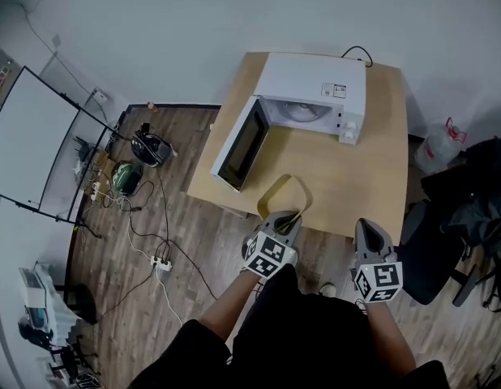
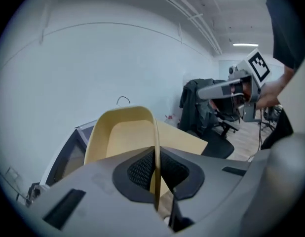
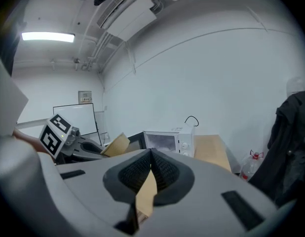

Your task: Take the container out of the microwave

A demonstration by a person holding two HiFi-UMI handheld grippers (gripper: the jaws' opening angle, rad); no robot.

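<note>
Pinching one thin side wall of the container [image 2: 124,132], the left gripper [image 1: 287,219] has its black ribbed pads [image 2: 138,171] pressed against both faces of that wall. The container is a smooth, pale yellow tub with rounded corners and a thin rim. It is outside the microwave [image 1: 315,96], held over the near edge of the table [image 1: 372,177], in front of the oven's open mouth.

The microwave is a white box with its dark-windowed door [image 1: 242,144] swung wide to the left and two round knobs [image 1: 345,128] on its right panel. A small printed label [image 1: 335,90] sits on its top, too small to read. The table is light wood with a flat, matte top.

The right gripper [image 3: 151,154] hangs beside the left one, off the table's front edge, with its ribbed tips meeting and nothing held between them. Each gripper carries a white cube printed with black square patterns. A framed notice [image 3: 85,97] on the far wall is too small to read, and a whiteboard [image 1: 32,144] stands to the left on the wood-plank floor [image 1: 177,241].
</note>
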